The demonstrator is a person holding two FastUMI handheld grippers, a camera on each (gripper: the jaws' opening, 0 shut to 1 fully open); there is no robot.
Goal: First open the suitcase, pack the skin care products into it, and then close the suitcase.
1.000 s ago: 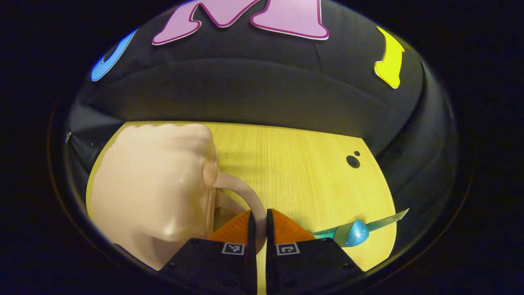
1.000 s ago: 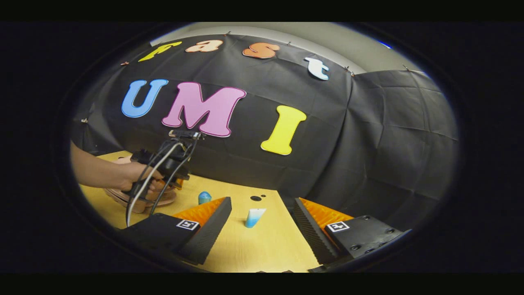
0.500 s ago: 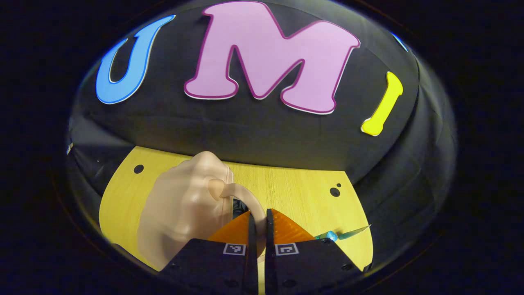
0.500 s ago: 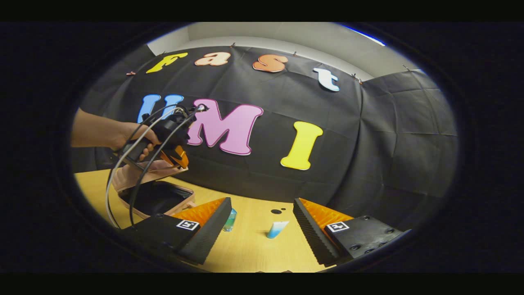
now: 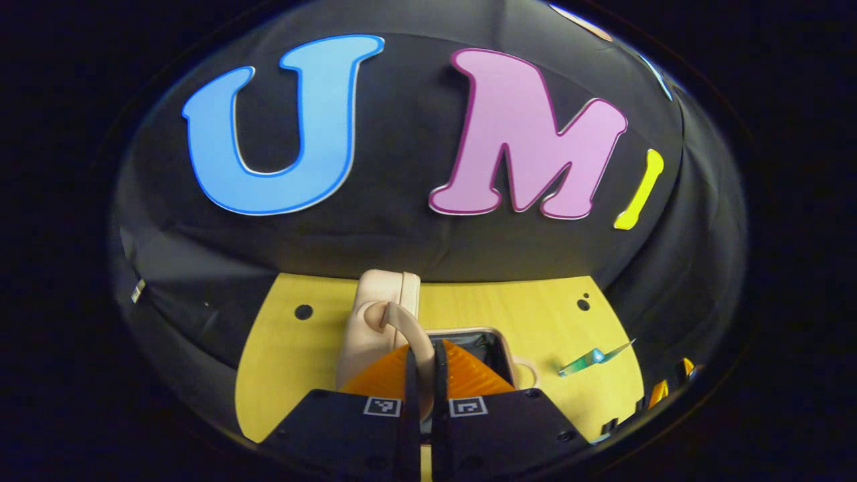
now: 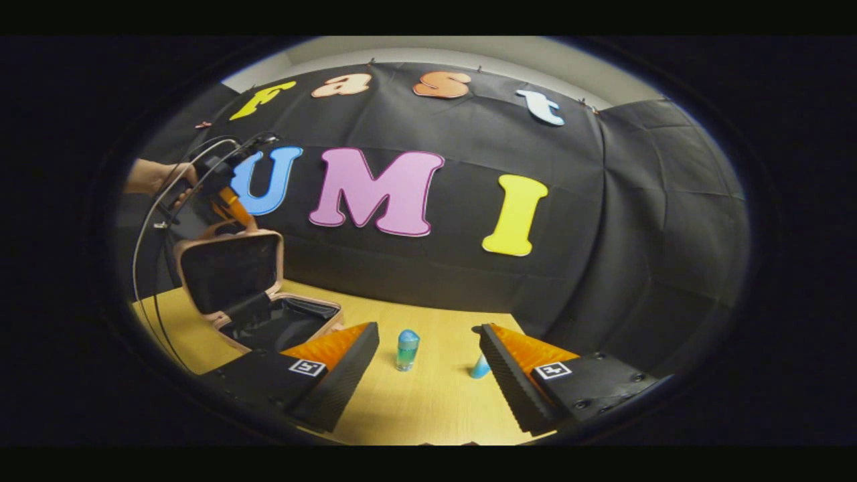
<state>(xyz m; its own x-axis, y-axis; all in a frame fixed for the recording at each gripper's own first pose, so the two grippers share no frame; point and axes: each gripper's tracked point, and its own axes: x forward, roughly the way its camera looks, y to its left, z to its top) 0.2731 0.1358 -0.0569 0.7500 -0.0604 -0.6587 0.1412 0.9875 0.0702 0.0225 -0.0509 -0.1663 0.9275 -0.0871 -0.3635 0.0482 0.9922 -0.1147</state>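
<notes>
While the right gripper [image 6: 428, 358] hangs wide open and empty over the surface [image 6: 428, 402] near two small bottles [image 6: 406, 349], the left gripper's [image 5: 422, 365] fingers pinch the handle [image 5: 402, 321], holding the suitcase [image 6: 234, 281] lid up at far left.

Right gripper [image 6: 428, 348] is hovering open over a wooden table [image 6: 435, 408]; beyond, a pink suitcase [image 6: 258, 294] is standing open.
</notes>
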